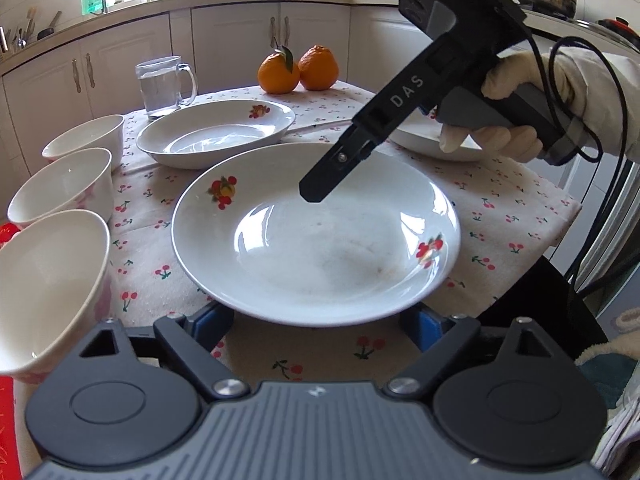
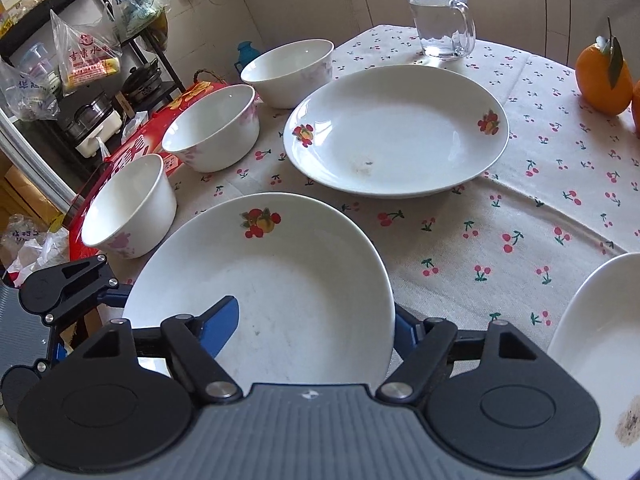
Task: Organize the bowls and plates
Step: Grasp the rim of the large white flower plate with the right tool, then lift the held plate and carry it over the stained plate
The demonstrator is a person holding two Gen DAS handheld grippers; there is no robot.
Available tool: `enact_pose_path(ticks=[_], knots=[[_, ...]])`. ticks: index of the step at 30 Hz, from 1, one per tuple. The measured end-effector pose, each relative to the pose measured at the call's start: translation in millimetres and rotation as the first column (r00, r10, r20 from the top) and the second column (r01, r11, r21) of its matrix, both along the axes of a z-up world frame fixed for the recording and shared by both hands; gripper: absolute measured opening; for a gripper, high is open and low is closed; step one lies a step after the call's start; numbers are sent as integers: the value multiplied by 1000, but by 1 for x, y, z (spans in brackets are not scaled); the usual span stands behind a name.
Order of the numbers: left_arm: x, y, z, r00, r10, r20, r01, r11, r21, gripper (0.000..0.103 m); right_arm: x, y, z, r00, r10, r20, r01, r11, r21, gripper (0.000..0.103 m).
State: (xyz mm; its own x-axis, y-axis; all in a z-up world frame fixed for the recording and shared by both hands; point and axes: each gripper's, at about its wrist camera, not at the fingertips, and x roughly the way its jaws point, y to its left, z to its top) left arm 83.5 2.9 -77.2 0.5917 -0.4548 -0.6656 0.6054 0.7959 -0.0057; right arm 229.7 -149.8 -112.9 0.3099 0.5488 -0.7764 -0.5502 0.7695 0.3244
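Note:
A white plate with fruit prints (image 1: 316, 236) is lifted above the cherry tablecloth. My right gripper (image 1: 316, 194) grips its far rim, one finger over the inside, and in its own view (image 2: 316, 320) the plate (image 2: 280, 280) sits between its blue pads (image 2: 220, 320). My left gripper (image 1: 320, 320) is open, its blue pads at either side under the plate's near rim. A second plate (image 1: 216, 132) (image 2: 396, 132) lies behind, a third plate (image 1: 432, 140) (image 2: 600, 340) lies at the right. Three white bowls (image 1: 64, 184) (image 2: 212, 128) line the left edge.
A glass mug of water (image 1: 164, 84) (image 2: 440, 20) and two oranges (image 1: 298, 70) stand at the table's far side. A red box (image 2: 132, 148) and cluttered shelves (image 2: 80, 60) are beyond the bowls. Kitchen cabinets (image 1: 236, 48) lie behind.

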Motion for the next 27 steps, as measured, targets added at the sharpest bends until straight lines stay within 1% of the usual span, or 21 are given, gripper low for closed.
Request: enact_pose_path(ticks=[4, 8, 12, 23, 27], knots=[[1, 0, 0, 1000, -4, -1, 4, 1000, 1, 91, 9, 3, 1, 999, 14, -31, -14, 1000, -10, 82], [1, 0, 1, 1000, -11, -5, 11, 1000, 3, 91, 12, 8, 4, 999, 31, -42, -33, 998, -57, 77], [1, 1, 1, 1000, -22, -8, 22, 1000, 5, 90, 10, 11, 6, 998, 51, -47, -55, 994, -97, 77], [3, 0, 4, 998, -57, -11, 58, 998, 35, 89, 6, 11, 10, 997, 55, -59, -62, 989, -131, 77], [4, -2, 6, 997, -69, -22, 70, 997, 29, 89, 3, 8, 13, 997, 51, -54, -58, 990, -128, 77]])
